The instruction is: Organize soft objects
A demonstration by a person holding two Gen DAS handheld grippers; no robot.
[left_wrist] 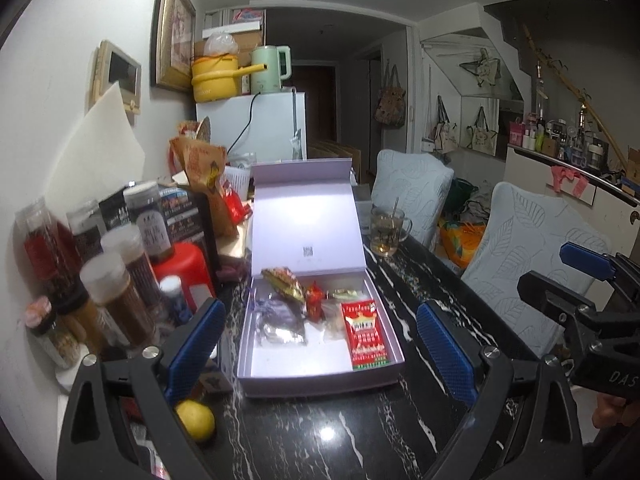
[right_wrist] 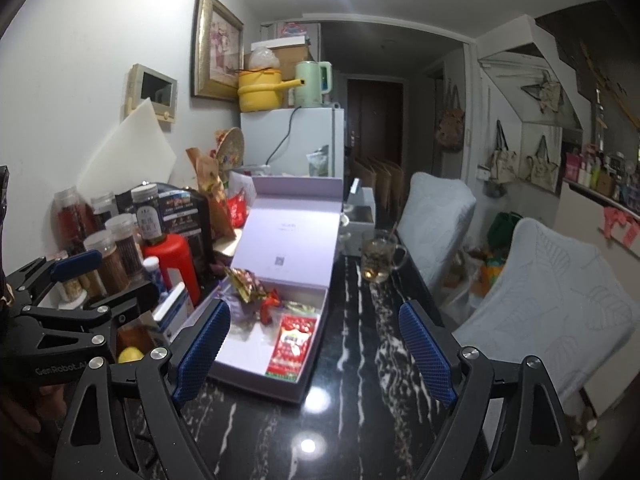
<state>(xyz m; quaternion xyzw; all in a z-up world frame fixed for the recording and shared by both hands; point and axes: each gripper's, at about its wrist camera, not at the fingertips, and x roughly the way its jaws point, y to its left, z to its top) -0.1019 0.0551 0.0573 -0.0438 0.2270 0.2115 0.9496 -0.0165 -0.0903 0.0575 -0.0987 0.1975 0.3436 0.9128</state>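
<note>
The black marble-patterned desk (left_wrist: pixel 352 420) carries everything, and two chairs with pale leaf-print covers (left_wrist: pixel 532 264) stand along its right side. A small white fridge (left_wrist: pixel 256 128) stands behind the far end of the desk, with a yellow pot (left_wrist: pixel 216 80) and a green kettle (left_wrist: pixel 268 70) on top.

In the middle of the desk lies a lilac gift box (left_wrist: pixel 256 376) with its lid (left_wrist: pixel 306 224) standing open behind it. The soft things are inside this box: a red printed packet (left_wrist: pixel 366 334) along the right wall, a clear bag with grey content (left_wrist: pixel 280 320) at the left, a gold and red wrapped packet (left_wrist: pixel 284 282) at the back, and a small red wrapped sweet (left_wrist: pixel 315 300) between them.

The left claw (left_wrist: pixel 320 348) points slightly downward at the box from the near side. Its blue pads stand wide apart, one on each side of the box in the view, and nothing is between them. The right claw (right_wrist: pixel 316 354) is beside it, to the right, also tilted a little down, wide and holding nothing. Both claws are above the desk and do not touch the box.

At the left of the box stand several spice jars (left_wrist: pixel 120 292) and a red bottle (left_wrist: pixel 186 272). A glass mug of tea with a spoon (left_wrist: pixel 386 230) stands beyond the box, and a lemon (left_wrist: pixel 196 420) lies near the left pad.
</note>
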